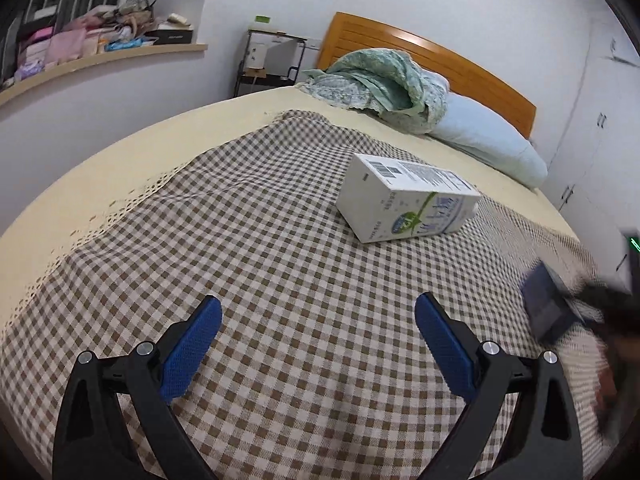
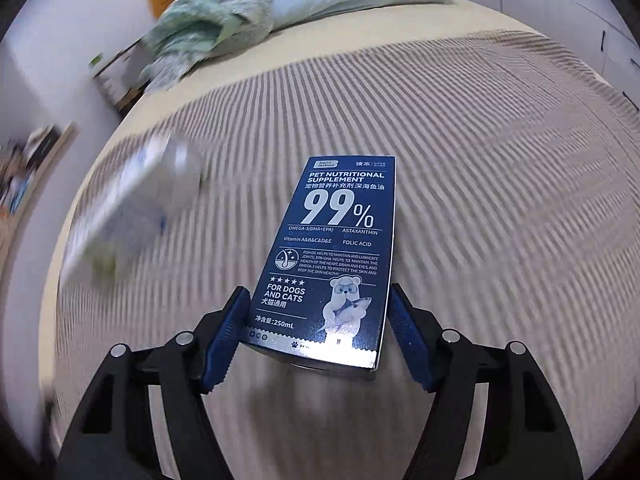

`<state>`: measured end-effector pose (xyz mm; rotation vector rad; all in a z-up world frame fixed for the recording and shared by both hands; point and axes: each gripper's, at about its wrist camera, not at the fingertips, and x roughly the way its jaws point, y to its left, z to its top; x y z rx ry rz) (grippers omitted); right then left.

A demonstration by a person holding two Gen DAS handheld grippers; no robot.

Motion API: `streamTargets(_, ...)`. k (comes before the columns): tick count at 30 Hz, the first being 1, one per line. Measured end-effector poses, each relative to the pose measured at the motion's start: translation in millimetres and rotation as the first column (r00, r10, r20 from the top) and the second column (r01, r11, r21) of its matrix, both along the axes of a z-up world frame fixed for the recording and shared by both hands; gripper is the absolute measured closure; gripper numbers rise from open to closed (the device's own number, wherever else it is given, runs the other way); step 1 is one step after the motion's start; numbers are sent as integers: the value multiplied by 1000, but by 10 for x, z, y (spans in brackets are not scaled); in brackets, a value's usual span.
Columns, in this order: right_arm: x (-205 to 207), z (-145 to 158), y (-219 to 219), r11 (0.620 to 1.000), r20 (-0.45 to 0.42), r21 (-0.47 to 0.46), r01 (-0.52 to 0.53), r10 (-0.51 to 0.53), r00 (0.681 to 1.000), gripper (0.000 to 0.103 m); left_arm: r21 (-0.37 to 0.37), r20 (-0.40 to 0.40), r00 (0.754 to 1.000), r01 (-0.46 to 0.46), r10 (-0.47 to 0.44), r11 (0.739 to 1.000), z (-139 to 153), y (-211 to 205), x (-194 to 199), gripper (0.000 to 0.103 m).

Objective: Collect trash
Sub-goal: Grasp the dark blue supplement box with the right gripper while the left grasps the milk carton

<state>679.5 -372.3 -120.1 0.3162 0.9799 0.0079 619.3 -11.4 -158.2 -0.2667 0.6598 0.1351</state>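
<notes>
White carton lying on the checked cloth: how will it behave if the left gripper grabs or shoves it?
The white rectangular cardboard carton lies on a broad flat side, so it should slide rather than roll. Its thin card walls probably dent under a hard squeeze. On the soft brown-checked cloth, a shove may bunch fabric.

Place: a home bedroom.
Bed: wooden headboard [image 1: 432, 60] at 1 o'clock, pale pillow [image 1: 488, 140], crumpled green quilt [image 1: 384, 80], checked cloth [image 1: 280, 260] spread over the mattress.
Storage: cluttered window ledge [image 1: 100, 56] at 10 o'clock, white wardrobe doors [image 1: 592, 128] at 2 o'clock.
</notes>
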Motion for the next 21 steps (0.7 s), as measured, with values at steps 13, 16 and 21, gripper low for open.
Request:
streamTargets(13,-2232,210,-780,998,88,-65,-12,17,996,37,328,-356,685,728,-635,602,526,-933,1478,7)
streamTargets(16,-2425,146,-1037,998,105,-32,53,-50,993,37,445,-472,711,702,-521,556,372,-1149,2185,7)
streamTargets(21,-2861,55,-1458,984,97,-29,175,-172,980,37,357,-565,693,694,-447,625,45,-1276,2765,14)
